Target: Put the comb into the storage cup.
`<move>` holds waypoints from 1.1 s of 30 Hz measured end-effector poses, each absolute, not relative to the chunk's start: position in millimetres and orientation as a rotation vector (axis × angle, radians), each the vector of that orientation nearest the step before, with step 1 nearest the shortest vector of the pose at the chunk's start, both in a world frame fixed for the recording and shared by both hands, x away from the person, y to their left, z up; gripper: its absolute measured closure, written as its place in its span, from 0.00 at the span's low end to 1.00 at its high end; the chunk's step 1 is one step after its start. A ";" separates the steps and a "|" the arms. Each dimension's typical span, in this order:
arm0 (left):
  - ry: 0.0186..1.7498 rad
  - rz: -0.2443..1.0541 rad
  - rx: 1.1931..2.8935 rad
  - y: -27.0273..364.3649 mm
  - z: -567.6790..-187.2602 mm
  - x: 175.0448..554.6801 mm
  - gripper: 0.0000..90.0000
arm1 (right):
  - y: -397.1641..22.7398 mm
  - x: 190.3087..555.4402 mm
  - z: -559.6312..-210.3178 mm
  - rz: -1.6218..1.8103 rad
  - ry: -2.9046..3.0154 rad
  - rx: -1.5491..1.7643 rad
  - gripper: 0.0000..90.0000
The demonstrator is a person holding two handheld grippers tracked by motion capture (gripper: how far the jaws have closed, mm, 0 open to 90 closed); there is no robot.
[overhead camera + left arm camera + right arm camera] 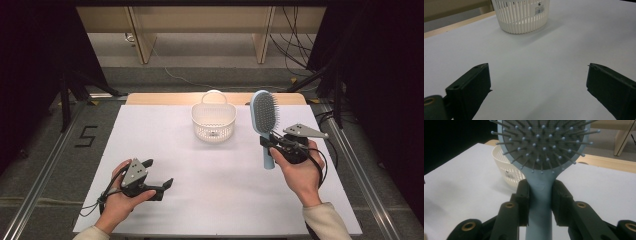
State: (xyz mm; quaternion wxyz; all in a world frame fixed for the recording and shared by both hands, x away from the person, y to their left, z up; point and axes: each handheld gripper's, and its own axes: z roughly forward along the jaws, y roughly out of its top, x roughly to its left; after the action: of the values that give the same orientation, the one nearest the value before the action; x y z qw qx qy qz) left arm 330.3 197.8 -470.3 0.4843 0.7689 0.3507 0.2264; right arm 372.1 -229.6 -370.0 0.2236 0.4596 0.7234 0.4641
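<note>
Right claw (540, 200) clamped on the hairbrush (541, 157) handle — upright; left claw (537, 92) apart, near the basket (521, 15).

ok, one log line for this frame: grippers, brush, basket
right gripper: shut on hairbrush, upright | left gripper: open, nothing between jaws | basket: on table, apart from hairbrush

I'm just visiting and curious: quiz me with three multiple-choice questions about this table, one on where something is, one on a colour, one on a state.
1. Where does the white slotted plastic basket stand?
A. far middle of the table
B. near left corner
C. on the floor

2. What colour is the plastic paddle hairbrush?
A. red
B. light blue
C. black

3. How is the left gripper?
A. open, holding nothing
C. clamped on the basket
B. clamped on the brush

Answers: 1 A, it sits beyond both hands; 2 B, handle and head are pale blue; 3 A, its jaws stand apart over bare table.
</note>
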 end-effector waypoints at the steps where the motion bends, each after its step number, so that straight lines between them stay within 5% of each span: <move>1: 0.854 0.552 1.873 197.7 -470.3 330.3 0.06 | -229.2 372.4 -369.9 1.284 1.996 1.270 0.78; 33: 0.850 0.557 1.877 197.3 -470.3 330.6 0.06 | -222.8 381.1 -365.3 1.308 1.984 1.257 0.78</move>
State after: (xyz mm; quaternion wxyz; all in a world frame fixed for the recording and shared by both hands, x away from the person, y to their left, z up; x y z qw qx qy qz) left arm 330.6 197.3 -470.3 0.4825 0.7704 0.3487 0.2284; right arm 381.1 -222.8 -365.3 0.2247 0.4556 0.7190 0.4743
